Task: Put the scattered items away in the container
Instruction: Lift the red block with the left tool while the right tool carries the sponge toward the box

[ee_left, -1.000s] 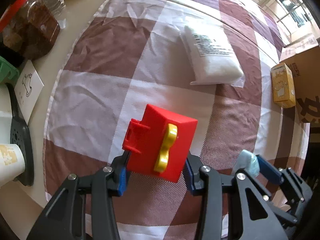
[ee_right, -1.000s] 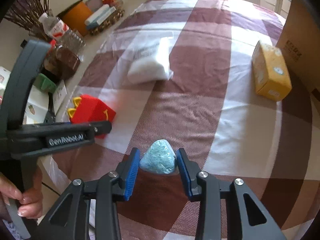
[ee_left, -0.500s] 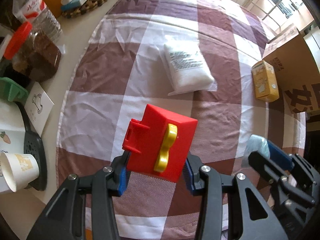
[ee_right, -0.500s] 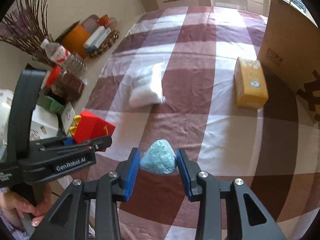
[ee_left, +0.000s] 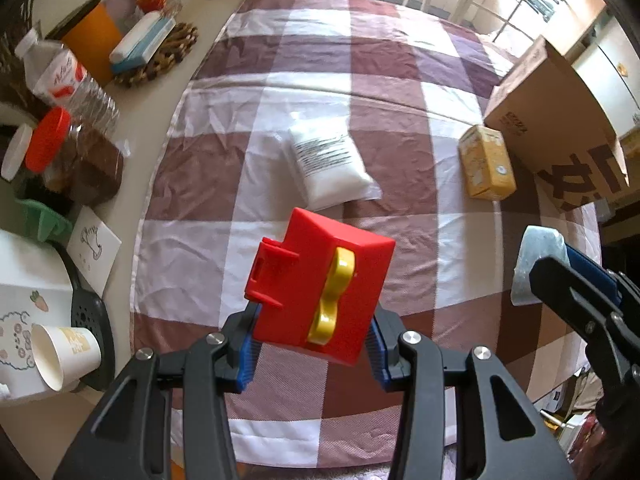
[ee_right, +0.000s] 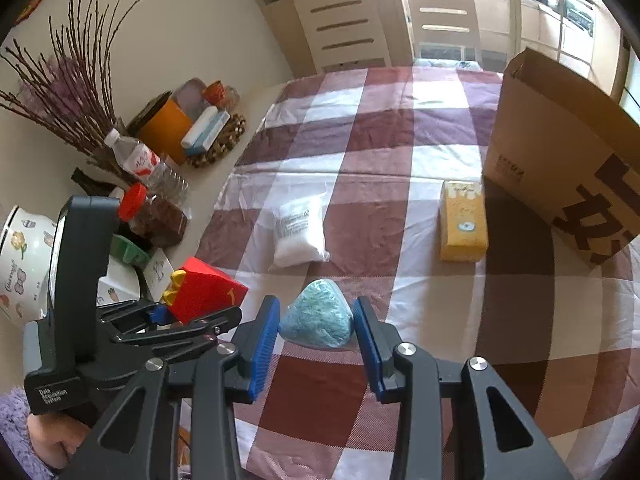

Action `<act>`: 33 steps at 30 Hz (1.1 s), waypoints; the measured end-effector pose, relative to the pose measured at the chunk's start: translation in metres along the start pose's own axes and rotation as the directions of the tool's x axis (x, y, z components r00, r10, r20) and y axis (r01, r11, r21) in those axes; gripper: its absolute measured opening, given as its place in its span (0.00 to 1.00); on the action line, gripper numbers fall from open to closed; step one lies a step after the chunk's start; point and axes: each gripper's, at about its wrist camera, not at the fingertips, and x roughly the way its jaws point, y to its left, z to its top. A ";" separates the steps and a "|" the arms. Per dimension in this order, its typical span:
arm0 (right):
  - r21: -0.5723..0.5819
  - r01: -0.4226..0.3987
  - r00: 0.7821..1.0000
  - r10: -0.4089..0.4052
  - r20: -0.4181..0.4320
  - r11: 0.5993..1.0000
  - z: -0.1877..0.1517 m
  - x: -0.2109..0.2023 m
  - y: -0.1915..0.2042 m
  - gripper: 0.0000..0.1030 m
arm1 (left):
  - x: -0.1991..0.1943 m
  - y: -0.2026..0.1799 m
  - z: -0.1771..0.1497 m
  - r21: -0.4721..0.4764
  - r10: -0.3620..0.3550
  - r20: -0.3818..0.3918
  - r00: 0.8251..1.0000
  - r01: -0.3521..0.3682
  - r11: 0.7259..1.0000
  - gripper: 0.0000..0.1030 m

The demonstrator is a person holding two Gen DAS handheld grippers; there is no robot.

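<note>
Now left claw (ee_left: 314,338) clamping red toy box (ee_left: 320,292), right claw (ee_right: 316,338) pinching blue packet (ee_right: 318,320)

Both views ride on hand-held tools and look forward along their own fingers, high over a checked cloth (ee_left: 320,92) spread across the desk. The left wrist view faces steeply down, its left claw (ee_left: 312,336) filling the lower frame. The right wrist view tilts less steeply, over the right claw (ee_right: 316,334), and takes in the chair (ee_right: 444,16) and the drawers (ee_right: 344,28) past the far edge. Both share the cloth's middle: the white packet (ee_left: 332,164) (ee_right: 298,236), the yellow carton (ee_left: 486,162) (ee_right: 462,226) and the cardboard box (ee_left: 560,120) (ee_right: 560,148). Each also catches the other claw at its edge.
</note>
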 end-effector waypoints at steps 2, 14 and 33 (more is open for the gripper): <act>0.006 0.004 1.000 -0.004 0.010 1.000 0.001 -0.006 -0.001 0.38 | -0.004 -0.006 0.002 0.017 -0.005 0.010 1.000 0.004 1.000 0.44; 0.071 0.039 0.997 -0.044 0.068 0.997 -0.006 -0.040 -0.021 0.38 | -0.022 -0.051 0.006 0.123 -0.038 0.042 0.998 0.033 0.992 0.44; 0.167 0.088 0.989 -0.107 0.107 0.982 -0.024 -0.070 -0.064 0.38 | -0.026 -0.115 0.001 0.252 -0.070 0.044 0.997 0.057 0.966 0.44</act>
